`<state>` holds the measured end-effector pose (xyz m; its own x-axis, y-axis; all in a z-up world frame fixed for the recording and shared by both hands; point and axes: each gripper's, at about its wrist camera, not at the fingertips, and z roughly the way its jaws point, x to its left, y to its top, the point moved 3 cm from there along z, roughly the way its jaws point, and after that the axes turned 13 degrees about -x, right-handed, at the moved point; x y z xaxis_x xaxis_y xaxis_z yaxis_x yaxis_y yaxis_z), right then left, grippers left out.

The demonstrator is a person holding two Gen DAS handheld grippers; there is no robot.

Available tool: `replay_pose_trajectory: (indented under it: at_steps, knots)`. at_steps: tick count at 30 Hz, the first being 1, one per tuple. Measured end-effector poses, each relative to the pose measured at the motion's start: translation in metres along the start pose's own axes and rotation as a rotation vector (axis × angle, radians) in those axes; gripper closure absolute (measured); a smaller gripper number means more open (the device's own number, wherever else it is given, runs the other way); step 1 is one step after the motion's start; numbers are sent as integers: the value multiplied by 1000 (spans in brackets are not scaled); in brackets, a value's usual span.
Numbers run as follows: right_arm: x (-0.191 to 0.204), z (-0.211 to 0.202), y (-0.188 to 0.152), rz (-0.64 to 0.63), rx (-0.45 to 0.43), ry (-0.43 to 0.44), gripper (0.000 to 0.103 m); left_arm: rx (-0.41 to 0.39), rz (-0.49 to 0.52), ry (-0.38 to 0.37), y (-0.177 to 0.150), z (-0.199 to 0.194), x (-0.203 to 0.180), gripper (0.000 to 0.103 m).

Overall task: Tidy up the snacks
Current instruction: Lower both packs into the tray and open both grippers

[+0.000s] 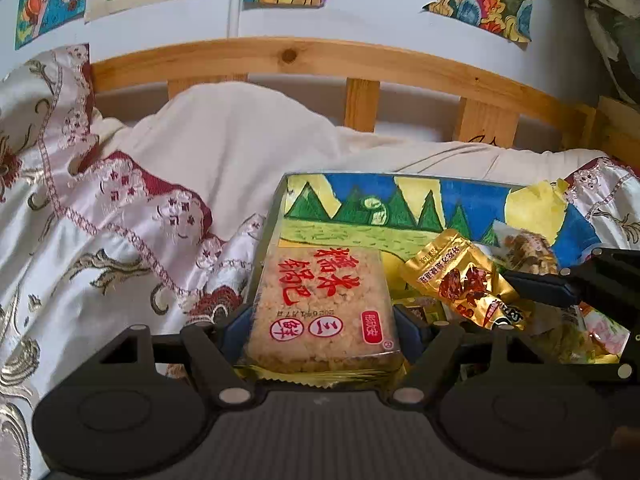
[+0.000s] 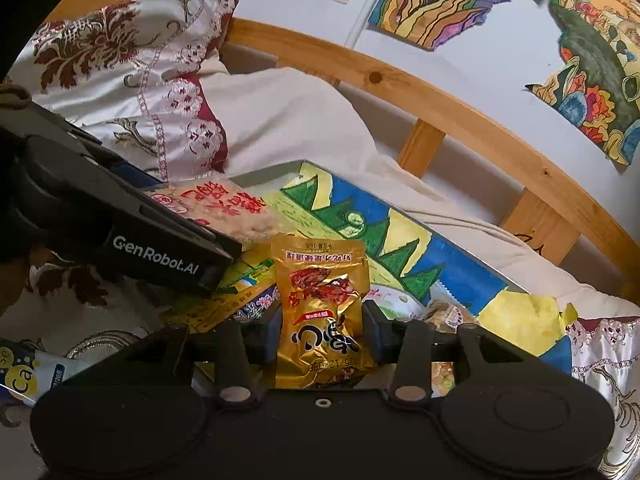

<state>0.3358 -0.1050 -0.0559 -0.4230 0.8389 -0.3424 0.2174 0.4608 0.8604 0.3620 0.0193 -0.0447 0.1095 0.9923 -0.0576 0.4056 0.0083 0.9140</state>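
My left gripper (image 1: 322, 320) is shut on a clear pack of puffed rice cake (image 1: 324, 300) with red characters, held over the left end of a box (image 1: 400, 178) lined with a painted mountain picture. My right gripper (image 2: 320, 324) is shut on a gold snack packet (image 2: 320, 292), upright between its pads, above the same box (image 2: 440, 236). In the left wrist view the gold packet (image 1: 464, 280) hangs just right of the rice cake, with a right gripper finger (image 1: 544, 288) behind it. In the right wrist view the left gripper's body (image 2: 120, 220) and the rice cake (image 2: 224, 208) sit upper left.
Several other snack packs (image 2: 240, 304) lie in the box. A blue-and-white packet (image 2: 24, 376) lies on the embroidered quilt (image 1: 100, 240). A white pillow (image 1: 240, 132) and a wooden bed rail (image 1: 360, 56) stand behind the box, with paintings on the wall above.
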Motion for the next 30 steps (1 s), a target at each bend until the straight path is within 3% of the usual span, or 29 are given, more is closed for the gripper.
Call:
replay_pose_trajectory:
  at_steps: [8, 10, 15, 21, 30]
  knots:
    - [4, 6, 1, -19, 29, 3, 56, 10, 1, 8, 0, 3, 0, 20]
    - [3, 2, 0, -17, 24, 0, 50, 0, 3, 21, 2, 0, 1, 13]
    - [-3, -13, 1, -6, 2, -17, 38, -14, -40, 22, 11, -11, 8, 9]
    - [-21, -47, 20, 74, -74, -58, 21, -70, -33, 37, 24, -41, 9, 2]
    - [-41, -119, 61, 155, -208, -107, 11, -191, -7, 87, 51, -106, 5, 1]
